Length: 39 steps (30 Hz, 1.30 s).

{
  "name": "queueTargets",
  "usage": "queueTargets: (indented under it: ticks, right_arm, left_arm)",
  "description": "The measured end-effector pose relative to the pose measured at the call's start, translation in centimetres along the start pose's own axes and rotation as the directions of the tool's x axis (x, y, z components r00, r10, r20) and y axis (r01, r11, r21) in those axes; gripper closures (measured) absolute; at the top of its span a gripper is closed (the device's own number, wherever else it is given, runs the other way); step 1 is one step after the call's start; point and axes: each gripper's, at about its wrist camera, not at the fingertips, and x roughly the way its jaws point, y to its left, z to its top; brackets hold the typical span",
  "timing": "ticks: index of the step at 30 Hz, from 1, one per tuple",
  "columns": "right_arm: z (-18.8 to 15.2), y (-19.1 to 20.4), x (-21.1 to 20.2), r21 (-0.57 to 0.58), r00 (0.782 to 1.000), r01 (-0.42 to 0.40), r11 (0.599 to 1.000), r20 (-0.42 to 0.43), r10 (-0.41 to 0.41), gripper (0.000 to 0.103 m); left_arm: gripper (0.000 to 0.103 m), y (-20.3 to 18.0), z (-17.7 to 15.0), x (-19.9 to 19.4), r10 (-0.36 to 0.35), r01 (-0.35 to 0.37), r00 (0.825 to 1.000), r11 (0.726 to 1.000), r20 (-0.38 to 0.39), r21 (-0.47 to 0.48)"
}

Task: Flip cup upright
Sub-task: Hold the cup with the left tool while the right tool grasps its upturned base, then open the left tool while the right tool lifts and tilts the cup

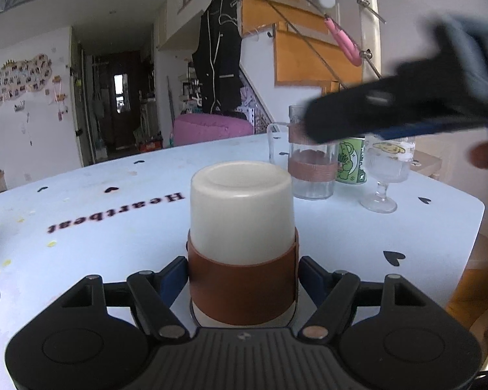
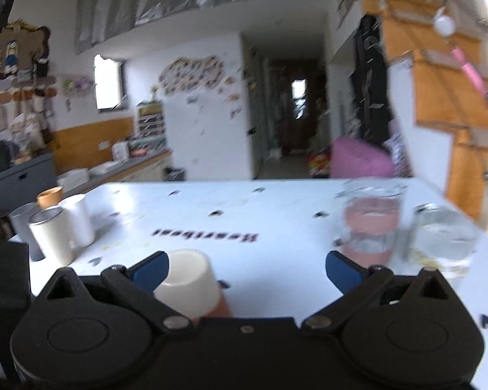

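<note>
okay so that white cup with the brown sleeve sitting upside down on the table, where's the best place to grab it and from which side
Grip the cup across its brown sleeve, coming in level from the near side, fingers on its left and right. The straight band probably offers more hold than the smooth white wall above. The base faces up, so a side grip leaves room to turn it over. The left gripper already brackets the sleeve this way.

Table: pale blue table [image 1: 358,227] printed with dark hearts and the word "Heartbeat"
Cup: cream cup [image 1: 242,243] with brown sleeve stands mouth-down
Behind the cup, right: glass pitcher [image 1: 310,169], green can [image 1: 351,162], stemmed glass [image 1: 385,175]
Left of the cup: grey and white cylinders [image 2: 53,227]
</note>
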Motion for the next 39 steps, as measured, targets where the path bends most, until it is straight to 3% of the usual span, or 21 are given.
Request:
queueTargets:
  ticks: [3, 8, 13, 15, 16, 24, 32, 39]
  right_arm:
    - [0.7, 1.2, 1.7, -0.021, 0.996, -0.07, 0.997, -0.053, 0.068, 0.0]
    - [2.1, 3.0, 4.9, -0.075, 0.974, -0.164, 0.984, -0.167, 0.15, 0.003]
    - [2.9, 3.9, 7.2, -0.084, 0.948, -0.225, 0.971, -0.247, 0.199, 0.023]
    - [2.9, 3.8, 8.0, -0.07, 0.934, -0.244, 0.967, -0.285, 0.215, 0.046]
    - [2.8, 3.9, 8.4, -0.067, 0.929, -0.237, 0.969, -0.307, 0.206, 0.047]
    - [2.1, 3.2, 5.5, -0.105, 0.941, -0.235, 0.966, -0.273, 0.199, 0.048]
    - [0.2, 1.1, 2.1, -0.075, 0.958, -0.175, 0.982, -0.241, 0.152, 0.046]
    - [-2.4, 0.4, 2.6, -0.039, 0.939, -0.11, 0.993, -0.333, 0.091, 0.046]
  left_arm:
    - [0.016, 0.1, -0.6, -0.3, 0.003, -0.003, 1.0, 1.0, -0.005, -0.017]
    - [0.016, 0.5, -1.9, -1.6, 0.009, -0.009, 1.0, 0.999, -0.001, -0.038]
    - [0.016, 1.1, -2.4, -1.8, 0.018, -0.018, 1.0, 0.998, -0.005, -0.065]
    - [0.016, 1.3, -2.4, -1.8, 0.021, -0.022, 1.0, 0.997, -0.007, -0.073]
    - [0.016, 1.4, -2.4, -1.7, 0.025, -0.025, 1.0, 0.997, -0.01, -0.078]
    - [0.015, 2.0, -2.5, -1.1, -0.013, 0.009, 0.999, 0.993, -0.031, -0.115]
    - [0.016, 2.3, -2.3, -0.1, 0.005, -0.012, 0.998, 0.993, -0.064, -0.118]
    - [0.016, 2.4, -2.8, -1.3, 0.003, -0.01, 0.998, 0.995, -0.068, -0.095]
